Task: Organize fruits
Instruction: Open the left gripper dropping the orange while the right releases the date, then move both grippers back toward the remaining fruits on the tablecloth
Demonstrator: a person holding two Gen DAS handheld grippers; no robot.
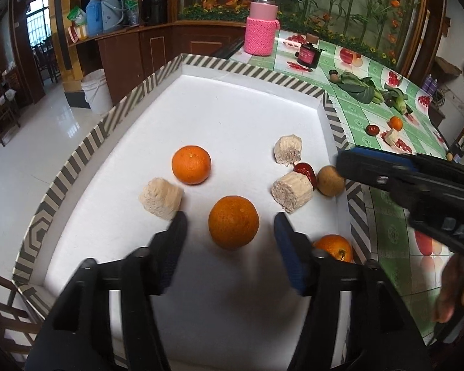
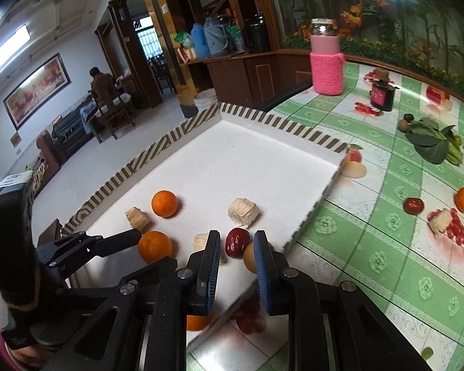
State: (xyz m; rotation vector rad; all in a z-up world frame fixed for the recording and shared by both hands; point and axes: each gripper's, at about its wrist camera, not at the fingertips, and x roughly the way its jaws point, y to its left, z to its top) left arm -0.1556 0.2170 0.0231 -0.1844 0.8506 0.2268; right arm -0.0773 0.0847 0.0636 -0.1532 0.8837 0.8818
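Observation:
A white tray with a striped rim (image 1: 157, 77) (image 2: 256, 114) holds three oranges, three beige cut pieces, a red date (image 1: 306, 171) (image 2: 237, 242) and a brown round fruit (image 1: 331, 181) (image 2: 250, 258). My left gripper (image 1: 230, 225) is open, its jaws either side of the near orange (image 1: 233, 222), not touching it. My right gripper (image 2: 235, 241) is open over the tray's right side, just above the date and brown fruit; it also shows in the left wrist view (image 1: 340, 160). Another orange (image 1: 191, 164) (image 2: 164, 203) lies further back.
On the green tablecloth to the right lie an orange (image 2: 463, 199), a red date (image 2: 414, 205), a beige piece (image 2: 440, 221) and leafy greens (image 2: 433, 142). A pink-sleeved jar (image 2: 326, 61) and a dark bottle (image 2: 382, 89) stand behind.

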